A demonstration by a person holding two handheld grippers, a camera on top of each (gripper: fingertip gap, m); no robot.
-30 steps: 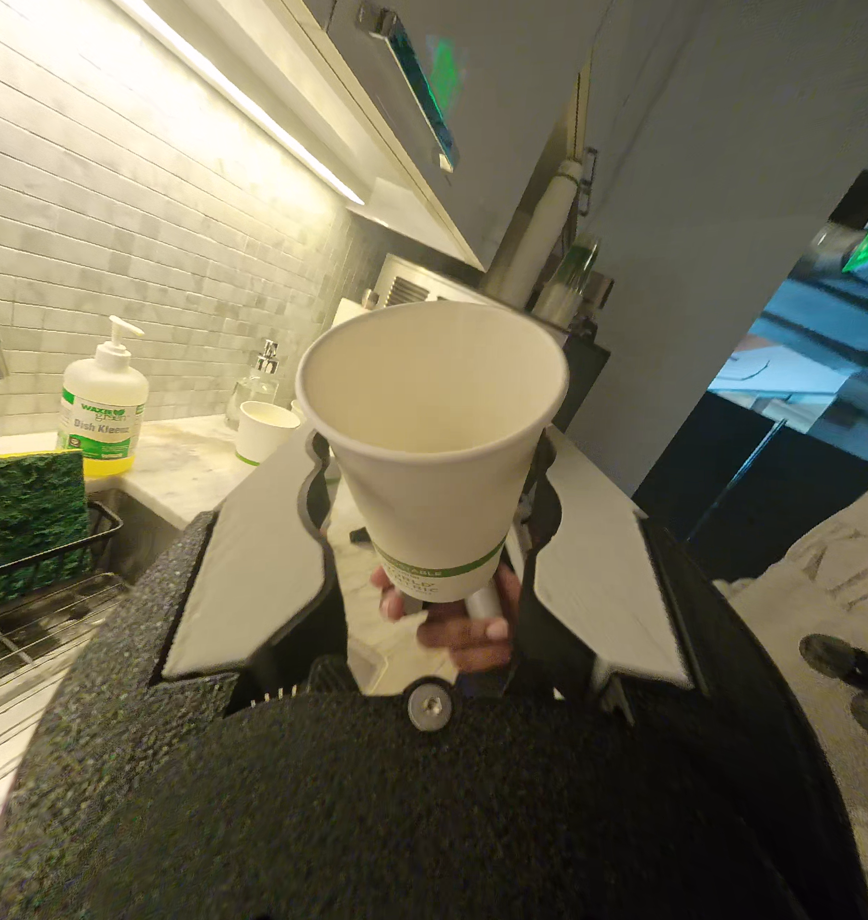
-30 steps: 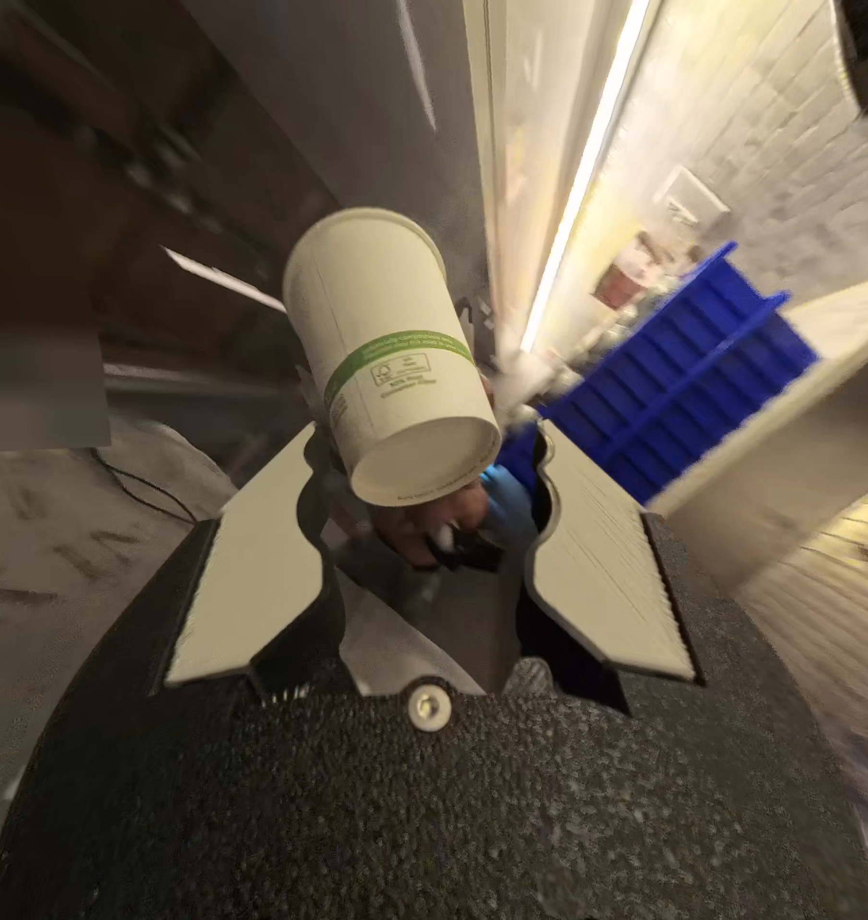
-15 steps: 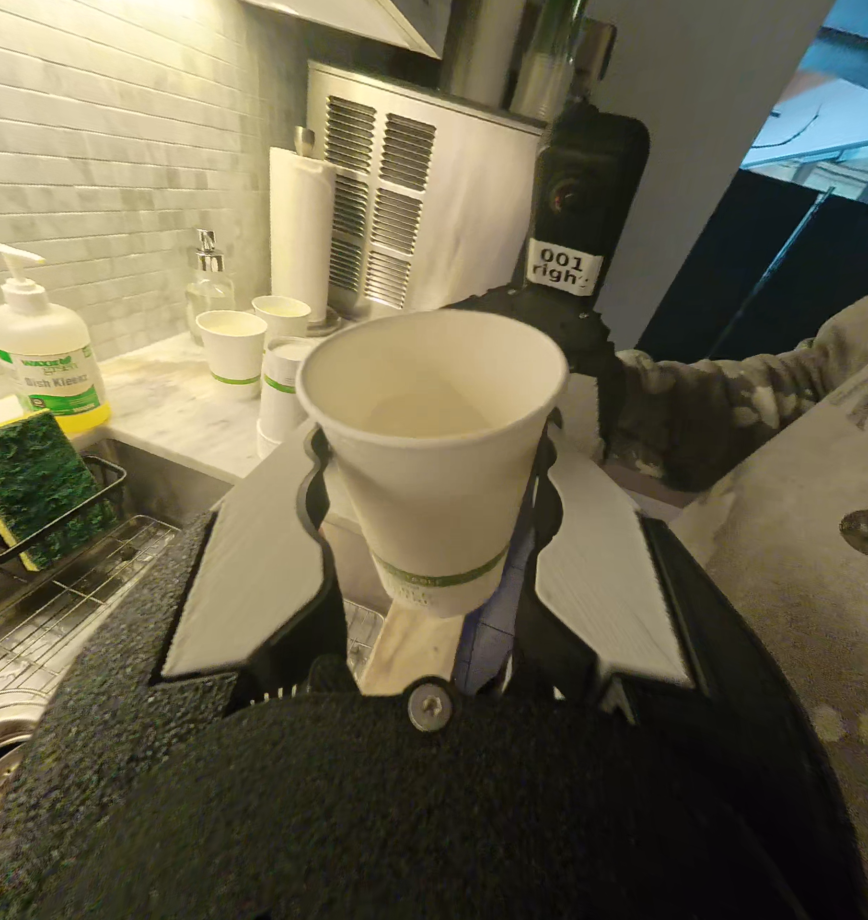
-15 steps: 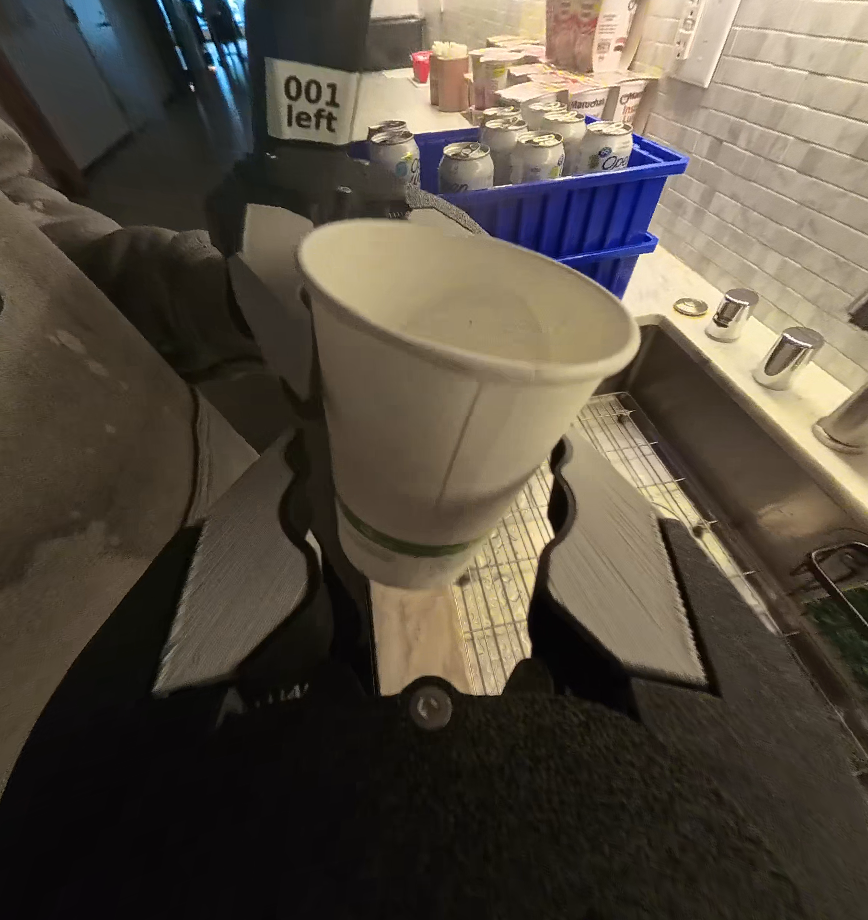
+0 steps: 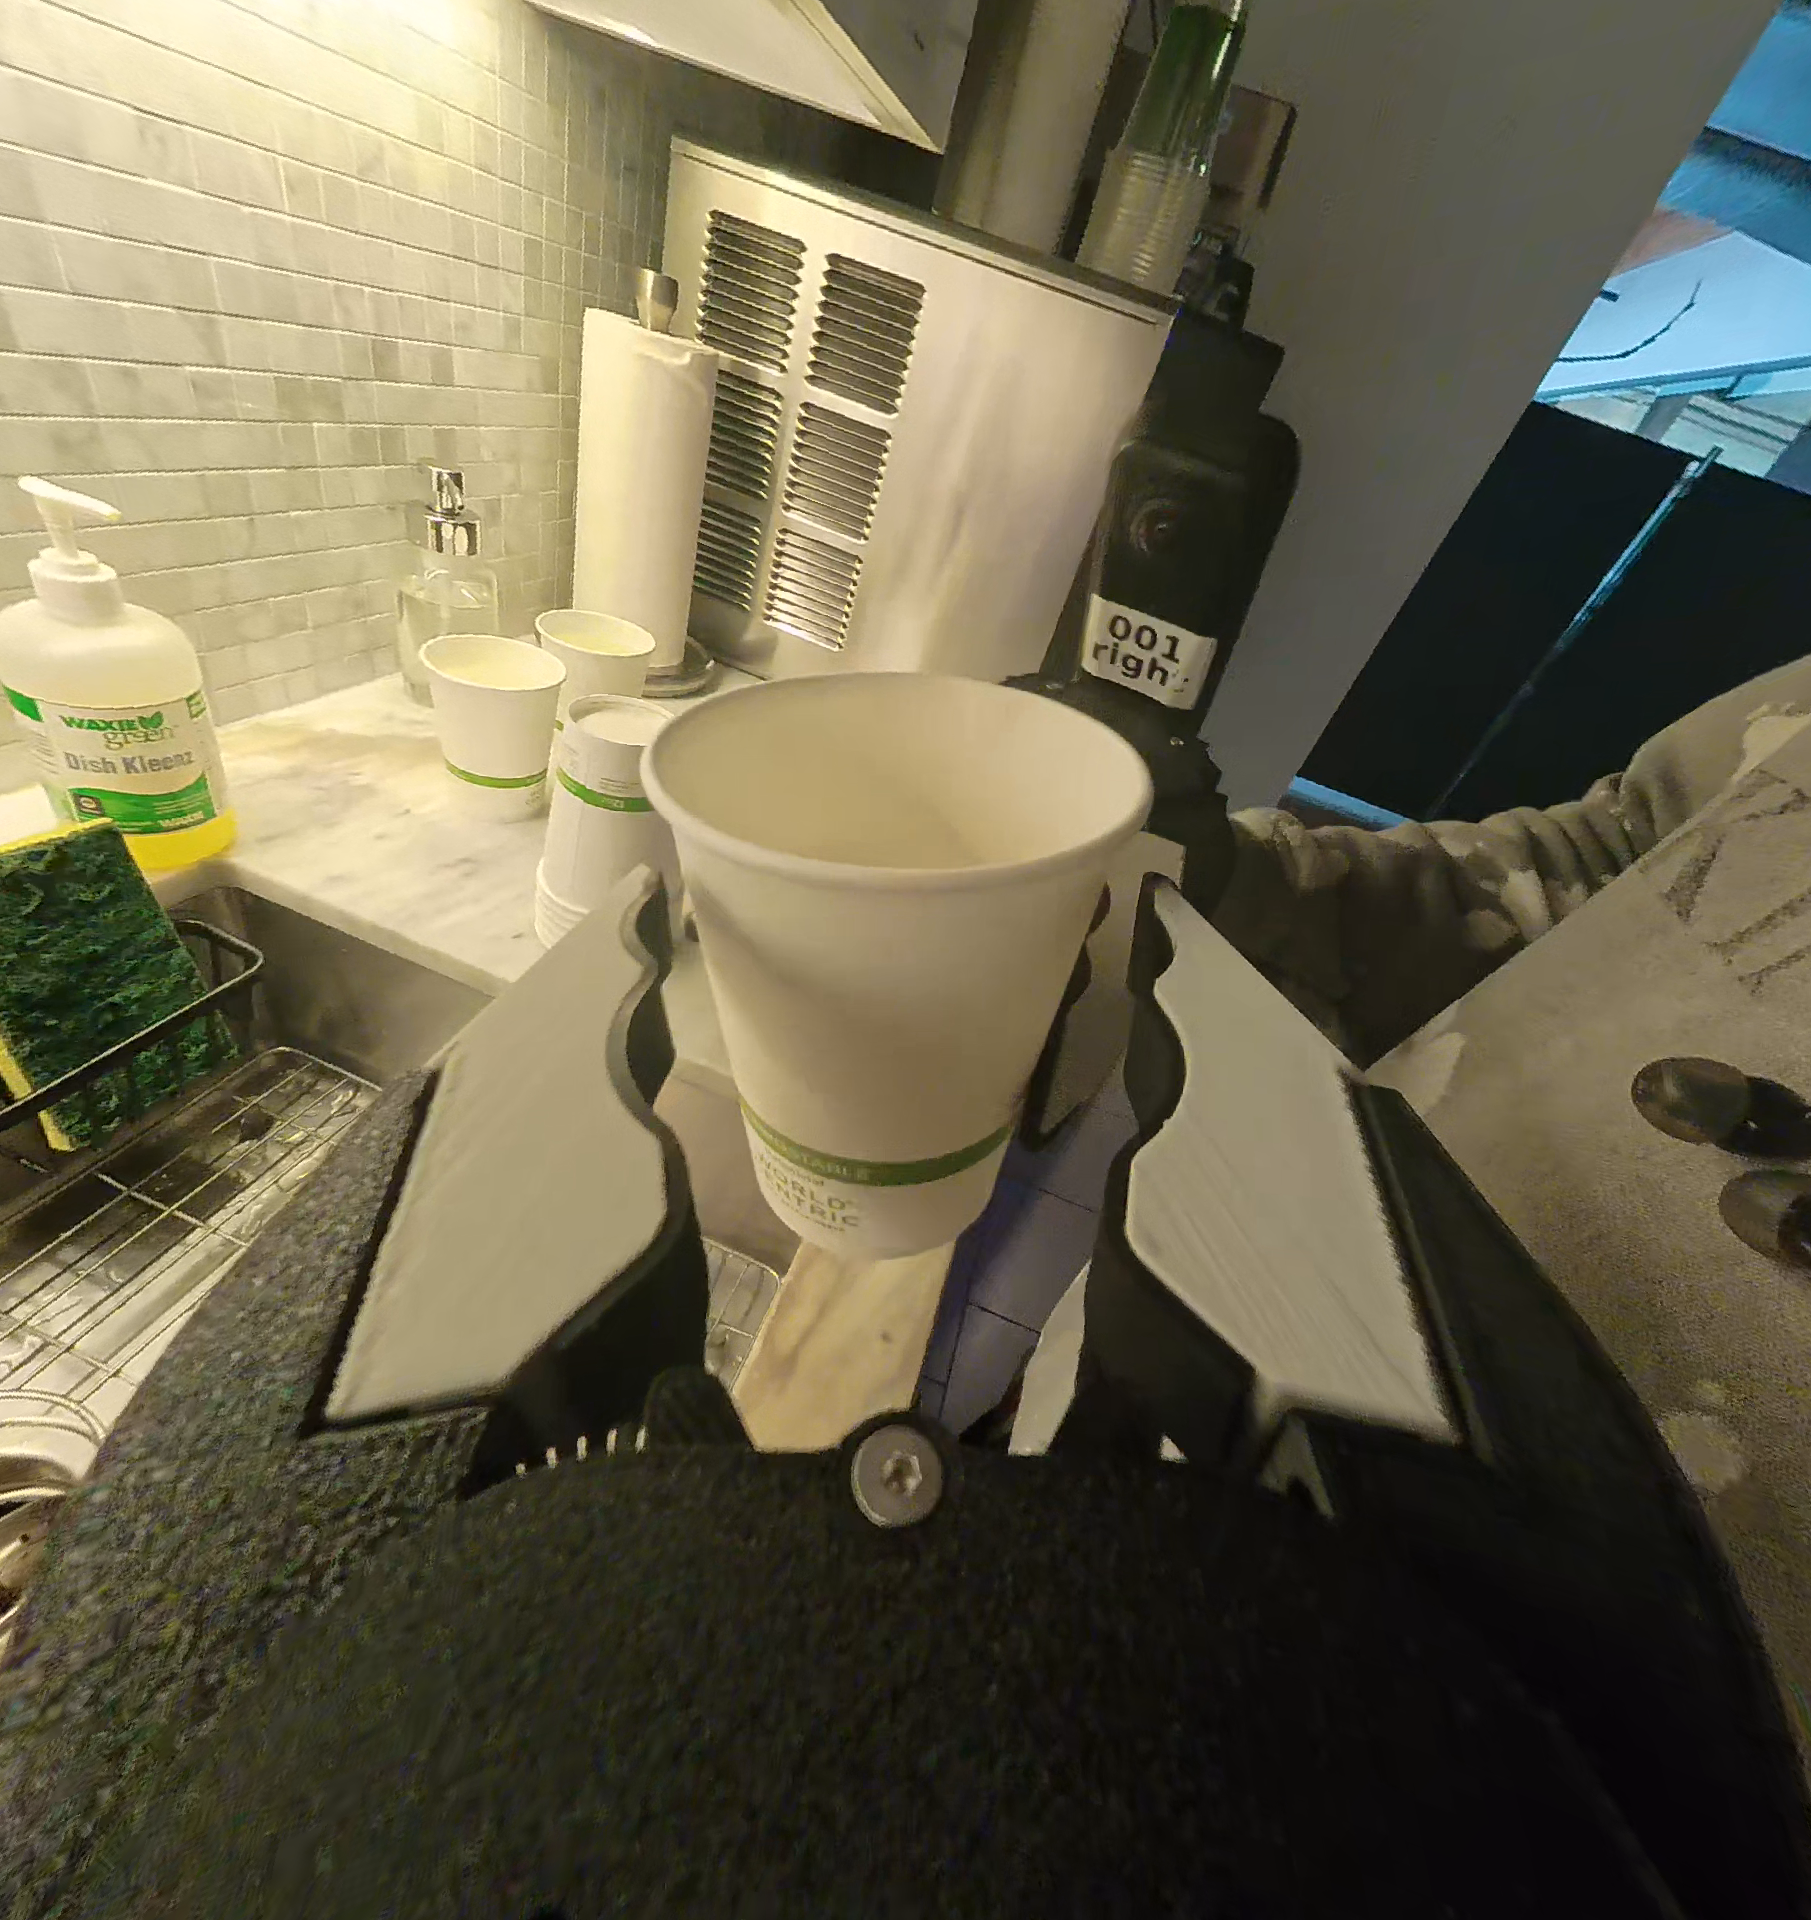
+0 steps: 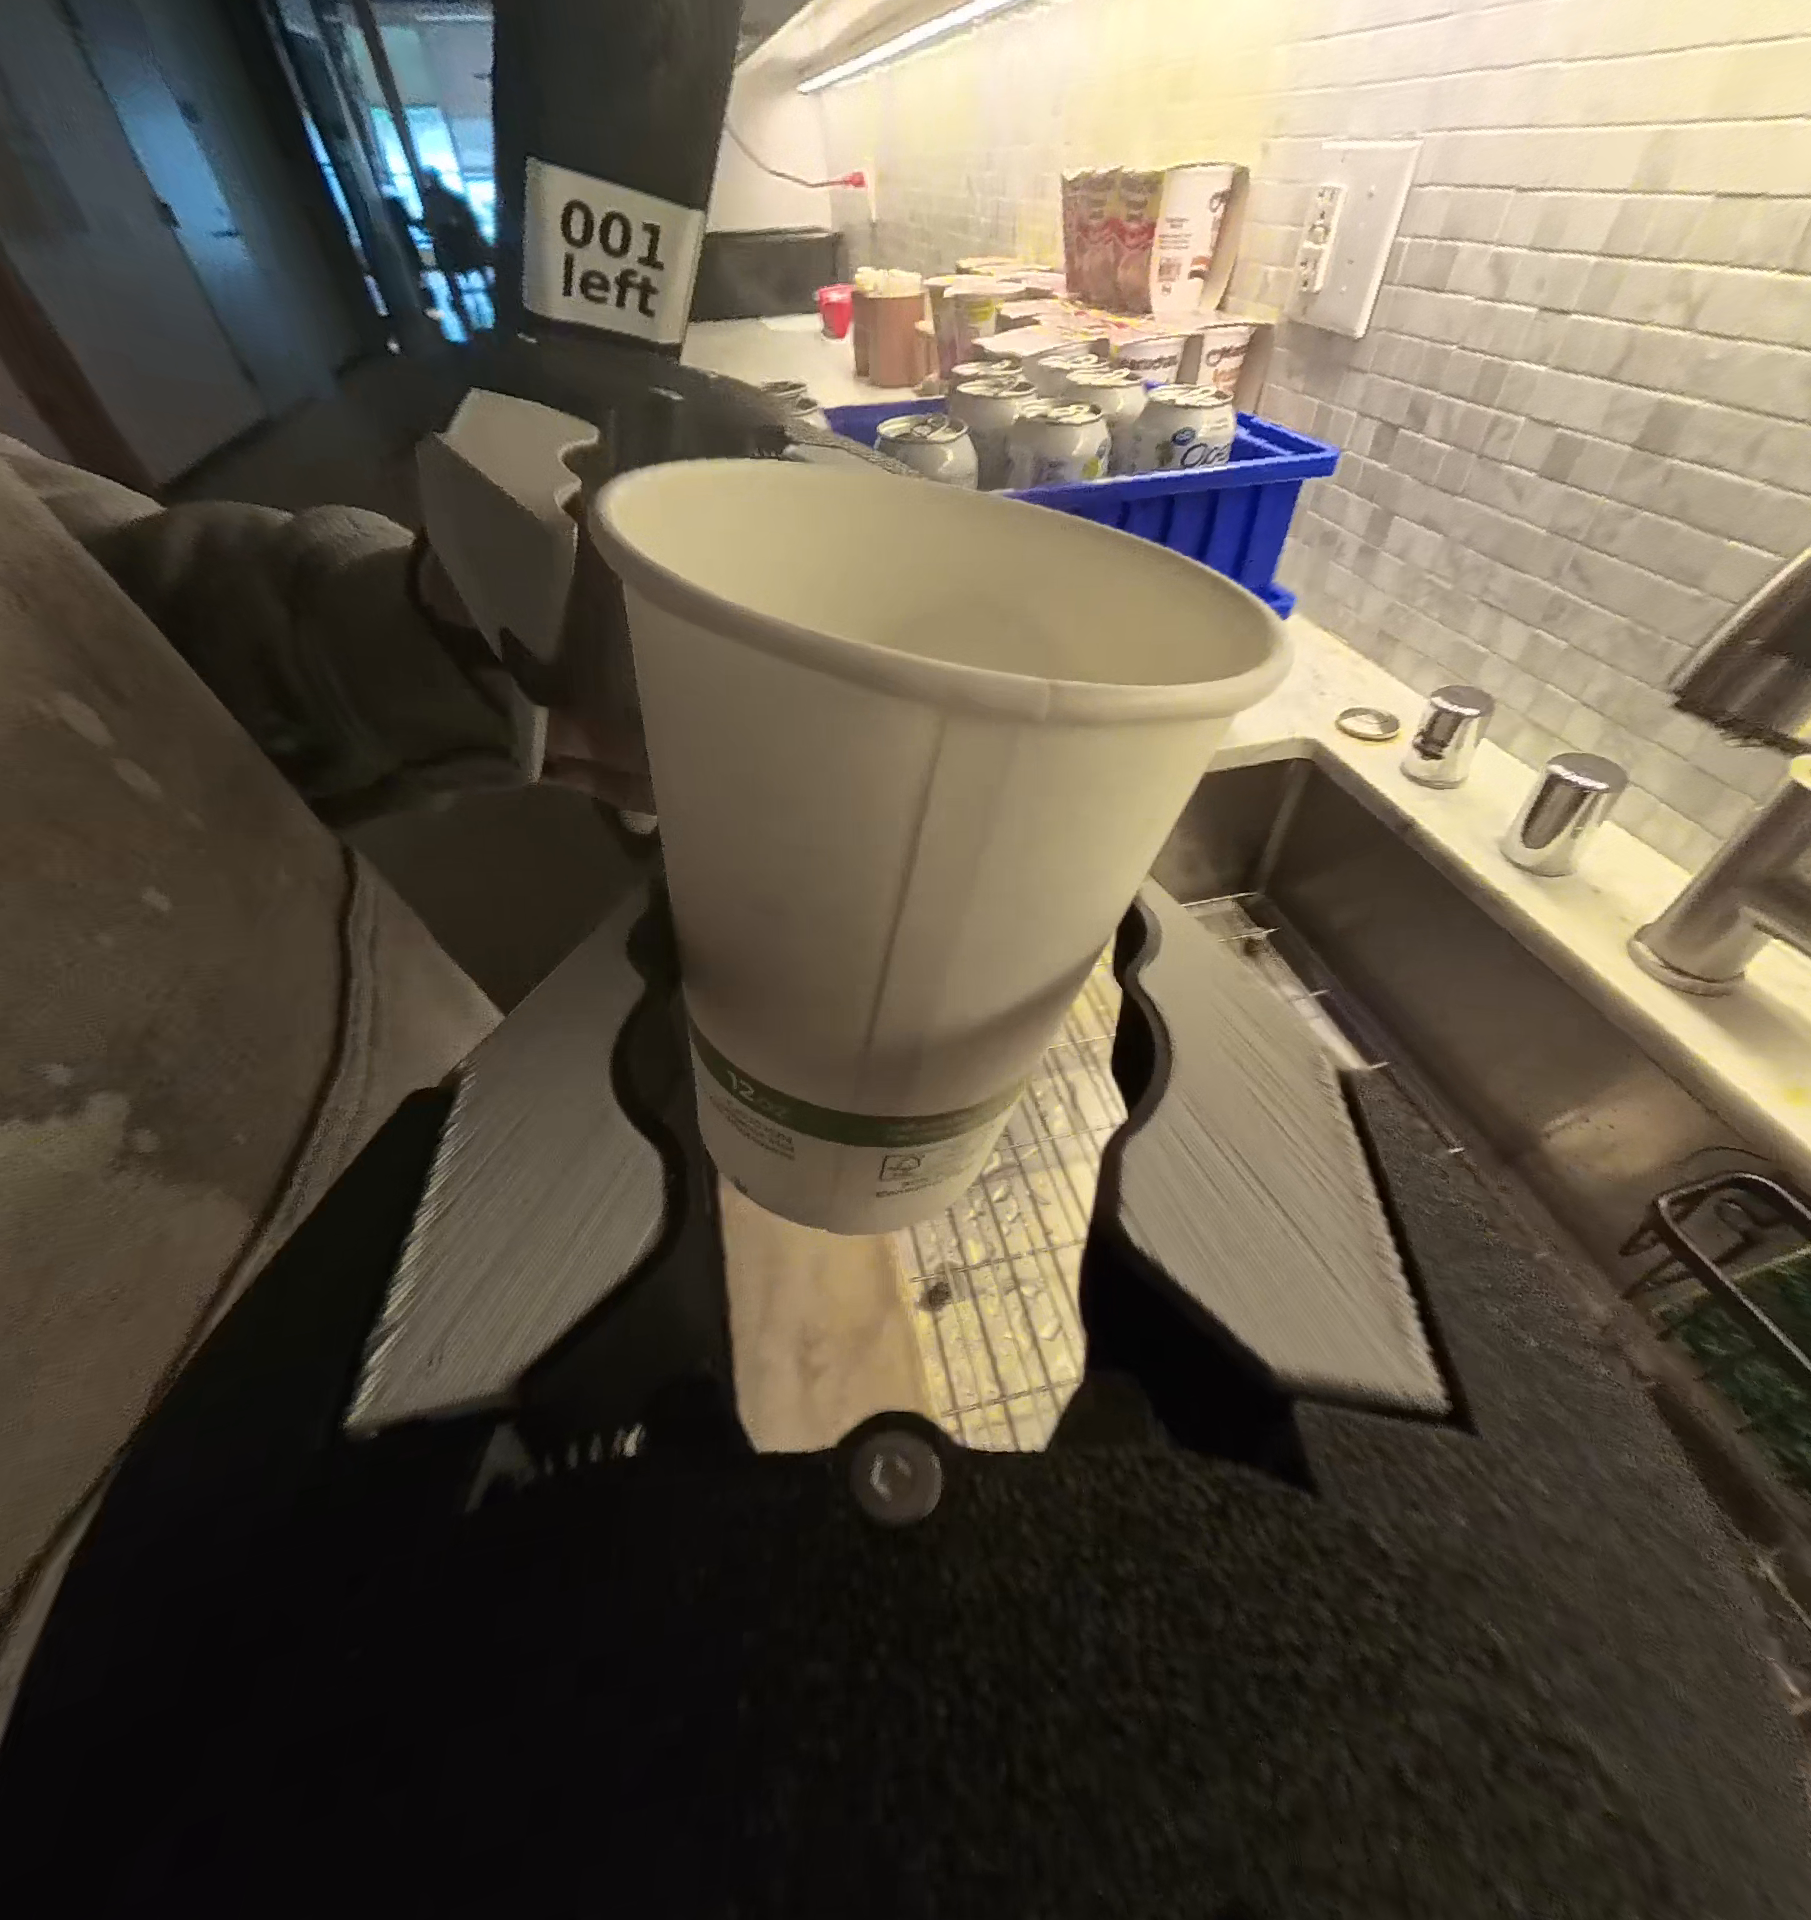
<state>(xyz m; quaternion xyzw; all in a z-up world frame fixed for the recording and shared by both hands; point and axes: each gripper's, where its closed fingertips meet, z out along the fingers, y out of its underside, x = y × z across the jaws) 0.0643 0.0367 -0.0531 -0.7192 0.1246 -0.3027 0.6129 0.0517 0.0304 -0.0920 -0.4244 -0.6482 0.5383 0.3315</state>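
The white paper cup [image 6: 911,831] stood upright between the right gripper [image 6: 896,925] fingers, which seemed clamped on its lower wall. The left gripper [image 5: 901,904] bracketed it too, though I could not tell whether it gripped. Opposing pulls could have crushed the thin wall, and slack could have dropped it into the sink [image 6: 1400,935] beneath.

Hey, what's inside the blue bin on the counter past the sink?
The blue bin holds drink cans standing upright, tops visible. How many rows there are, and what lies beneath them, is hidden by the bin wall, the paper cup and the left gripper.
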